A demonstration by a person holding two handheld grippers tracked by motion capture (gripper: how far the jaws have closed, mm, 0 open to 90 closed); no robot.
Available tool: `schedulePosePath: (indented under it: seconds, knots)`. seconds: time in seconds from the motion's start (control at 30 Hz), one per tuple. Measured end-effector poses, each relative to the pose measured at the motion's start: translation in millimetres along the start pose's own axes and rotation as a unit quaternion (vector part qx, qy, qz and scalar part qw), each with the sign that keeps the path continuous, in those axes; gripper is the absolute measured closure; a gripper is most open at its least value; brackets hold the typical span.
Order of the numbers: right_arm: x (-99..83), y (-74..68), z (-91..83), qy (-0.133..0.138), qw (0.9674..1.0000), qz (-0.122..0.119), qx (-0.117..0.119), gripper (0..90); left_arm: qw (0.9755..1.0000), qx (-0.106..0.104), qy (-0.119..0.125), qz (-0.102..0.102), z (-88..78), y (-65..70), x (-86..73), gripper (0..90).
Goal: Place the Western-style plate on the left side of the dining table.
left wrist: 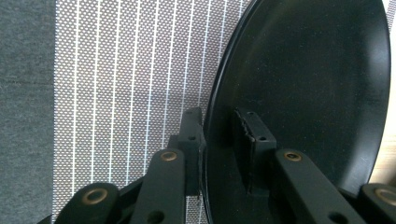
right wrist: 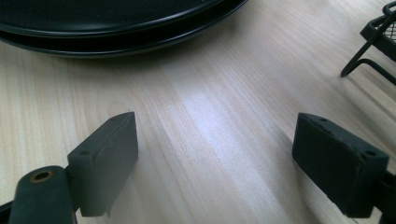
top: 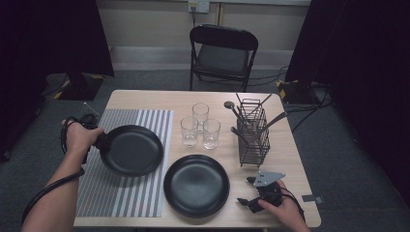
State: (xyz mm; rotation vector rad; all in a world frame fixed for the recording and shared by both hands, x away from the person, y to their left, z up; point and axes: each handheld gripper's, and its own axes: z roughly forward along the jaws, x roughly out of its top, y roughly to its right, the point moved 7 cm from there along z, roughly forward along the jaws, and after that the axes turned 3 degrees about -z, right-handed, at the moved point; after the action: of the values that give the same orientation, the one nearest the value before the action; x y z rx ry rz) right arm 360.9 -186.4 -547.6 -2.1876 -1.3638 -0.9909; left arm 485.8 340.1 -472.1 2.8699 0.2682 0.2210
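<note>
Right gripper (top: 247, 191) jaws spread wide, nothing between, resting on table (top: 290, 159).
Left gripper (top: 96, 141): I see its jaws straddling black plate's (top: 131, 150) rim over striped mat (top: 121, 193); pad contact unclear, rim hides one pad.

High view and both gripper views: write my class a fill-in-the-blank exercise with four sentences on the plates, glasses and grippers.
1. The left gripper holds a black plate by its ____.
2. That plate is above the striped ____.
3. ____ glasses stand together behind the other plate.
4. The right gripper has its jaws ____ above the table.

Missing words: rim; mat; Three; open
</note>
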Motion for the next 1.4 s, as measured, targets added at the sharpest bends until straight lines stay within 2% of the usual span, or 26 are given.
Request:
schedulePosePath:
  seconds: [0.03, 0.13, 0.17, 0.23, 0.3, 0.33, 0.4, 0.5, 0.53, 0.6, 0.63, 0.67, 0.73, 0.77, 0.8, 0.83, 0.87, 0.93, 1.0, 1.07, 1.13, 1.17, 1.2, 1.33, 1.37, 1.4]
  knots:
    - [0.0, 0.0, 0.0, 0.0, 1.0, 0.0, 0.0, 13.7, 0.9999, -0.002, 0.007, -0.016, 1.7, 1.2, 0.5, 73.0]
    - [0.0, 0.0, 0.0, 0.0, 1.0, 0.0, 0.0, 13.8, 0.9998, -0.004, 0.007, -0.019, 3.7, 0.3, 0.7, 72.7]
    - [0.0, 0.0, 0.0, 0.0, 1.0, 0.0, 0.0, 13.8, 1.0, 0.001, 0.005, -0.009, 3.6, -2.1, 0.8, 72.5]
    - [0.0, 0.0, 0.0, 0.0, 1.0, 0.0, 0.0, 13.7, 0.9999, -0.004, 0.002, -0.012, 4.5, -2.2, 0.4, 72.2]
    - [0.0, 0.0, 0.0, 0.0, 1.0, 0.0, 0.0, 13.7, 1.0, 0.003, 0.0, -0.005, 5.0, -4.5, 0.4, 71.9]
    - [0.0, 0.0, 0.0, 0.0, 1.0, 0.0, 0.0, 13.8, 0.9999, 0.002, 0.001, -0.012, 5.7, -3.7, 0.1, 71.8]
    - [0.0, 0.0, 0.0, 0.0, 1.0, 0.0, 0.0, 13.7, 0.9999, 0.0, 0.002, -0.014, 6.4, -4.4, -0.1, 71.8]
    - [-0.1, -0.1, -0.1, 0.0, 1.0, 0.001, 0.0, 13.7, 0.9999, 0.001, 0.002, -0.016, 7.6, -5.4, -0.7, 71.5]
    - [-0.1, -0.1, -0.1, 0.0, 1.0, 0.001, -0.001, 13.8, 0.9999, 0.005, 0.002, -0.01, 7.7, -7.1, -0.6, 71.5]
    - [-0.1, -0.2, -0.1, 0.0, 1.0, 0.002, -0.001, 13.7, 0.9998, -0.001, 0.005, -0.022, 9.3, -6.0, -1.1, 71.4]
    - [-0.1, -0.2, -0.1, 0.0, 1.0, 0.001, -0.001, 13.7, 0.9999, 0.0, 0.004, -0.015, 9.6, -7.7, -1.0, 71.4]
    - [-0.1, -0.2, -0.1, 0.0, 1.0, 0.001, -0.001, 13.7, 0.9997, -0.005, 0.002, -0.023, 10.0, -7.0, -1.7, 71.4]
    - [-0.1, -0.2, -0.1, 0.0, 1.0, 0.001, -0.001, 13.7, 0.9999, 0.0, 0.003, -0.014, 10.7, -9.9, -1.8, 71.3]
    - [-0.1, -0.2, -0.1, 0.0, 1.0, 0.002, -0.001, 13.7, 0.9997, -0.005, 0.003, -0.022, 11.4, -9.2, -2.2, 71.3]
    - [-0.1, -0.1, -0.1, 0.0, 1.0, 0.001, -0.001, 13.8, 0.9999, -0.001, -0.001, -0.01, 11.0, -11.9, -2.6, 71.3]
    - [-0.1, -0.1, -0.1, 0.0, 1.0, 0.001, -0.001, 13.7, 0.9999, -0.001, -0.001, -0.01, 11.8, -12.6, -3.0, 71.2]
    - [-0.1, -0.1, -0.1, 0.0, 1.0, 0.001, -0.001, 13.8, 0.9997, -0.007, 0.005, -0.023, 13.4, -10.7, -2.8, 71.2]
    - [-0.1, -0.1, -0.1, 0.0, 1.0, 0.001, -0.001, 13.7, 0.9998, -0.003, 0.005, -0.02, 13.9, -12.4, -2.7, 71.1]
    - [-0.1, -0.1, -0.1, 0.0, 1.0, 0.001, -0.001, 13.8, 0.9996, -0.006, 0.004, -0.027, 14.5, -11.8, -3.1, 71.1]
    - [-0.1, -0.1, -0.1, 0.0, 1.0, 0.001, -0.001, 13.7, 0.9998, 0.001, 0.005, -0.021, 14.6, -13.6, -2.9, 71.1]
    - [-0.2, -0.1, -0.2, -0.001, 1.0, 0.001, -0.001, 13.8, 0.9996, -0.005, 0.004, -0.026, 15.7, -12.4, -3.3, 71.1]
    - [-0.2, -0.1, -0.2, 0.0, 1.0, 0.001, -0.001, 13.7, 0.9998, -0.002, 0.003, -0.021, 15.7, -13.6, -3.2, 71.0]
    - [-0.2, -0.2, -0.2, -0.001, 1.0, 0.001, -0.001, 13.7, 0.9995, -0.004, 0.004, -0.031, 16.5, -12.8, -3.6, 71.0]
    - [-0.2, -0.3, -0.2, 0.0, 1.0, 0.002, -0.002, 13.7, 0.9997, 0.0, 0.003, -0.026, 18.0, -15.2, -3.8, 71.0]
    - [-0.2, -0.3, -0.3, 0.0, 1.0, 0.002, -0.002, 13.8, 0.9994, -0.005, 0.004, -0.033, 18.9, -14.0, -4.1, 70.9]
    - [-0.2, -0.3, -0.3, 0.0, 1.0, 0.002, -0.002, 13.7, 0.9995, -0.003, 0.003, -0.031, 19.3, -14.8, -4.2, 70.9]
